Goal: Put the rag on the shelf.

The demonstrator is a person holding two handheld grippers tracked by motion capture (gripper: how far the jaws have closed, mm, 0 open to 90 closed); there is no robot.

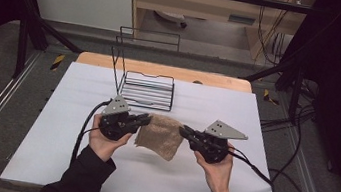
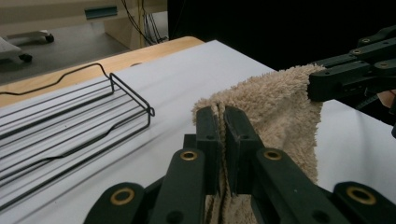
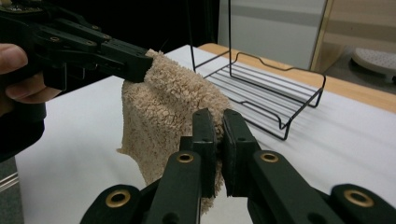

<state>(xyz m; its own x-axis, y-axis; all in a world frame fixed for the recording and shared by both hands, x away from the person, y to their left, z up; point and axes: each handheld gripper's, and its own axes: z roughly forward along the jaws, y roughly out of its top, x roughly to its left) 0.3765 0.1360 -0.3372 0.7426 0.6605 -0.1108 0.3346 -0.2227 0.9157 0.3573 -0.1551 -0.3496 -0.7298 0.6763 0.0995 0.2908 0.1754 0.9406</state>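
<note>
From the high view, the left gripper [image 1: 147,119] and the right gripper [image 1: 183,129] each clench one top corner of a beige towel [image 1: 160,135], which hangs between them above the white counter [image 1: 74,158] with its lower edge sagging toward 6 o'clock. A black wire rack [image 1: 146,90] stands on the counter at about 11 o'clock from the towel, well apart from it. The person's left hand [image 1: 104,142] and right hand [image 1: 216,168] come in from the bottom edge, cables trailing off each gripper. In the left gripper view, that gripper [image 2: 223,121] has its jaws pressed together on a fold of the towel [image 2: 275,112] (the fluffy pile bulges out above the tips), and the towel stretches away toward 2 o'clock, where the other gripper [image 2: 313,86] bites its far corner. The rack [image 2: 70,126] lies at 9 o'clock on the counter [image 2: 196,70]. In the right gripper view, the gripper [image 3: 219,126] is likewise clamped on the towel's [image 3: 163,112] near corner, and the cloth runs up toward 10 o'clock to the left gripper [image 3: 142,63], shut on the opposite corner. The rack [image 3: 275,91] sits at 2 o'clock on the counter [image 3: 355,140].
</note>
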